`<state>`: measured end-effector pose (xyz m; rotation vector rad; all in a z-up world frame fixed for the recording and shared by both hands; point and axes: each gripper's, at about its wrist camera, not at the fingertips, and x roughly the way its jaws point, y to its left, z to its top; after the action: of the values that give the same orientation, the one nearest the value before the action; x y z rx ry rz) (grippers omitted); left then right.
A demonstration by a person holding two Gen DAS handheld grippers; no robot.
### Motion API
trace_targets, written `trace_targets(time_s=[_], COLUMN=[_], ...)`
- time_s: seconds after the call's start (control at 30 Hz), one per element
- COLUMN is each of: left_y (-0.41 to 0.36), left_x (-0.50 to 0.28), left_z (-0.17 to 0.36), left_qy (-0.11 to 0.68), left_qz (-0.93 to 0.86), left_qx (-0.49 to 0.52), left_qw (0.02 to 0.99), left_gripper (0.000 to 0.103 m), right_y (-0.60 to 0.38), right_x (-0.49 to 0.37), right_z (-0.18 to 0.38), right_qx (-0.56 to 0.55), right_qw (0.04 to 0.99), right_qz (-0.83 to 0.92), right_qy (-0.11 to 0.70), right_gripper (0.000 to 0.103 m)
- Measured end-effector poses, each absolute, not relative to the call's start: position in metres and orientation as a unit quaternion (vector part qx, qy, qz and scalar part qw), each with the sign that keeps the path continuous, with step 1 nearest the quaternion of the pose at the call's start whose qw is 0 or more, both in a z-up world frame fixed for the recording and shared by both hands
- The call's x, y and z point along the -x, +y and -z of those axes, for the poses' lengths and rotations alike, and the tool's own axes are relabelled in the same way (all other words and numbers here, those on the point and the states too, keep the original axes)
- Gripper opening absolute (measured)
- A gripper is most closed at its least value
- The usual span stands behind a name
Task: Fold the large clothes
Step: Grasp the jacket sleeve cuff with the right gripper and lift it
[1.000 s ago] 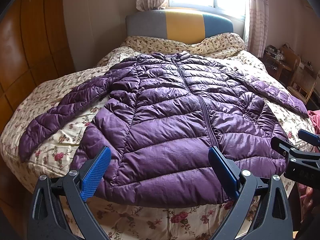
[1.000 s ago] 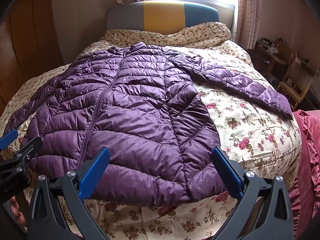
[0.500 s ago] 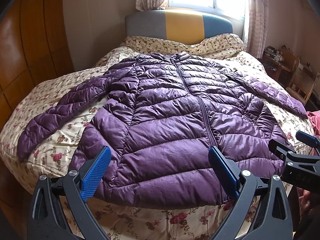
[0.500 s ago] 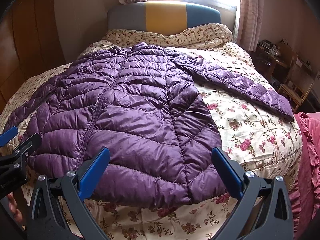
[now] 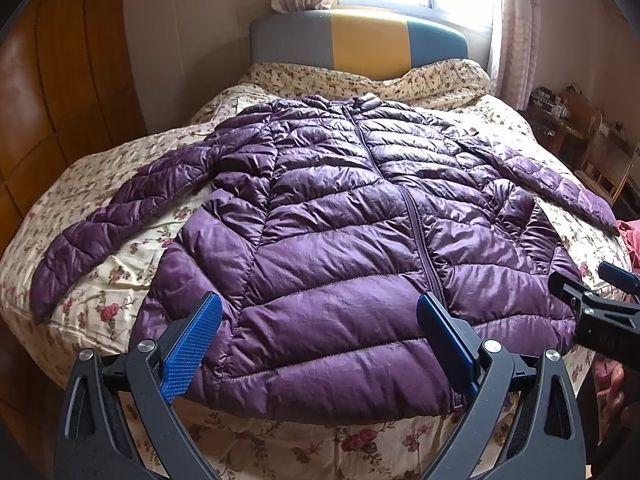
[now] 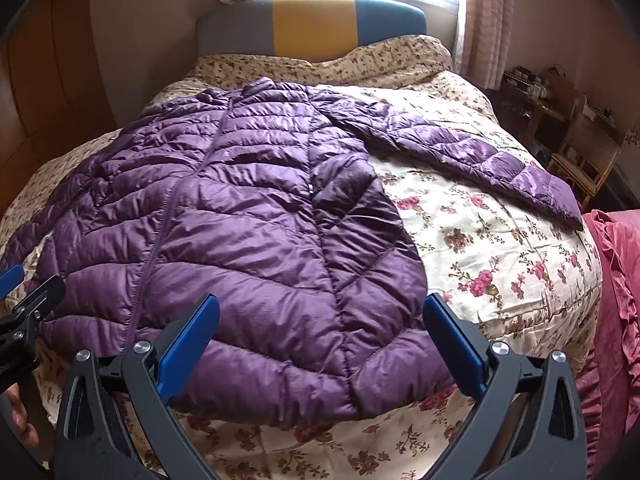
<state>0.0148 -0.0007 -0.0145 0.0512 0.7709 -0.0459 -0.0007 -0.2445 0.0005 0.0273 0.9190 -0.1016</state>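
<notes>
A purple quilted puffer jacket point(image 5: 332, 232) lies flat and zipped on the bed, front up, collar toward the headboard, both sleeves spread out. It also shows in the right wrist view point(image 6: 248, 220). My left gripper point(image 5: 320, 316) is open and empty, hovering above the jacket's hem left of the zipper. My right gripper point(image 6: 320, 312) is open and empty above the hem's right part. The right gripper also shows at the right edge of the left wrist view point(image 5: 592, 296), and the left gripper at the left edge of the right wrist view point(image 6: 24, 296).
The bed has a floral quilt point(image 6: 480, 240) and a grey, yellow and blue headboard point(image 5: 360, 40). A wooden wardrobe point(image 5: 48, 100) stands on the left. A pink ruffled cloth point(image 6: 616, 300) hangs at the right. A wooden chair and desk point(image 6: 576, 140) stand by the window.
Both grippers have shifted slightly forward and up over the hem; both stay open. The jacket has not moved.
</notes>
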Motion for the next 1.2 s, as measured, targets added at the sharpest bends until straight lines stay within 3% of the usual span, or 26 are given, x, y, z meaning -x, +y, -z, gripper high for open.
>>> trace_targets(time_s=[0.33,0.63,1.2], left_y=[-0.008,-0.018,-0.033], left_x=[-0.058,-0.131,-0.239], left_z=[0.018,0.015,0.038], left_qy=[0.398,0.406,0.432], left_qz=[0.058,0.074,0.073], left_qx=[-0.012,-0.004,-0.012], left_qw=[0.915,0.911,0.899], left_gripper=[0.097,0.097,0.097], right_y=[-0.312,-0.432,-0.599], right_x=[-0.036,-0.071,-0.059], right_z=[0.016,0.038,0.041], right_qx=[-0.047,-0.106,-0.288], right_qw=[0.878,0.842,0.793], right_qz=[0.122,0.227,0.331], right_qy=[0.46,0.477,0.422], right_gripper=[0.1,0.092,0.092])
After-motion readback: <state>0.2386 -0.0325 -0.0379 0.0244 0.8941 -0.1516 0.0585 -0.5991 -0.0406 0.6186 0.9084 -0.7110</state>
